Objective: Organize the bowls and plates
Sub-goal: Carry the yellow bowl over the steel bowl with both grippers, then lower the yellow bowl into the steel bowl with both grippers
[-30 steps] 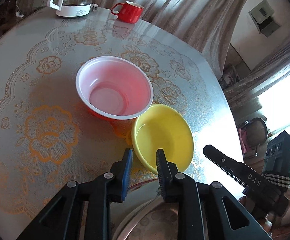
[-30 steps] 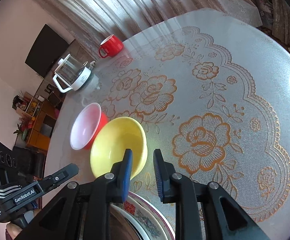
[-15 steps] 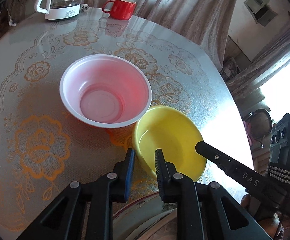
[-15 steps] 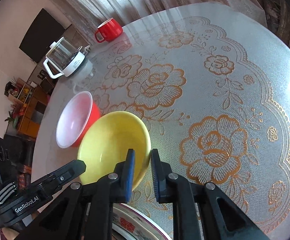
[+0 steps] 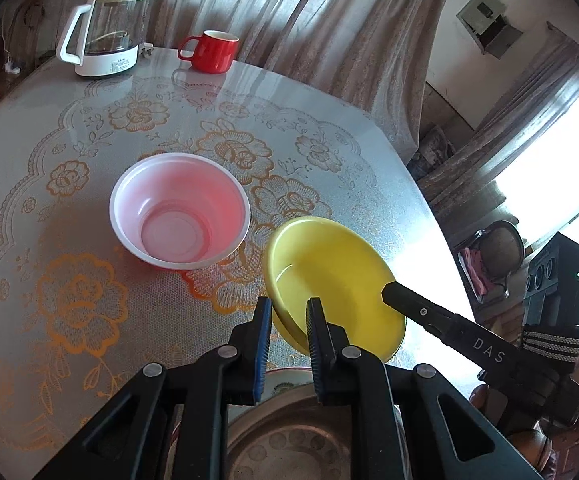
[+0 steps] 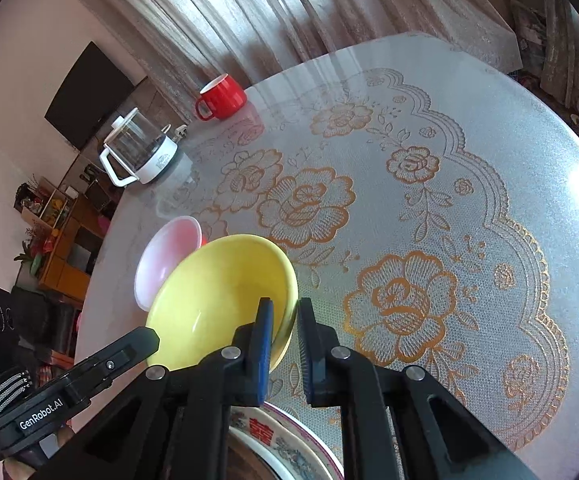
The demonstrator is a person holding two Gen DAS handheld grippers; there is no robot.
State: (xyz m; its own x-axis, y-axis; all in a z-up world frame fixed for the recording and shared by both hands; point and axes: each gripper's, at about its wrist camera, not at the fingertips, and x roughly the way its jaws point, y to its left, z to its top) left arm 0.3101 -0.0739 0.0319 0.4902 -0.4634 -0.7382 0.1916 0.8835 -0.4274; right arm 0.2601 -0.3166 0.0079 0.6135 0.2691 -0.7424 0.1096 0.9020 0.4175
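The yellow bowl (image 5: 341, 280) (image 6: 217, 292) hangs tilted just above the table, pinched at opposite sides of its rim. My left gripper (image 5: 288, 304) is shut on the near-left rim. In the right wrist view my right gripper (image 6: 283, 308) has the right rim between its pads, its jaws closing on it. Each view also shows the other gripper's black finger reaching to the bowl. A red bowl with a white inside (image 5: 179, 212) (image 6: 169, 256) stands on the table just left of the yellow one. Below the grippers lie a metal plate (image 5: 289, 440) and a patterned plate (image 6: 289, 452), mostly hidden.
A glass kettle on a white base (image 5: 105, 36) (image 6: 141, 152) and a red mug (image 5: 211, 52) (image 6: 221, 98) stand at the far edge of the round table (image 6: 429, 208), which has a lace-patterned cover. Curtains hang behind it.
Both grippers have closed on the yellow bowl's rim. The bowl, which rested on the table, now hangs lifted and tilted, a little away from the red bowl.
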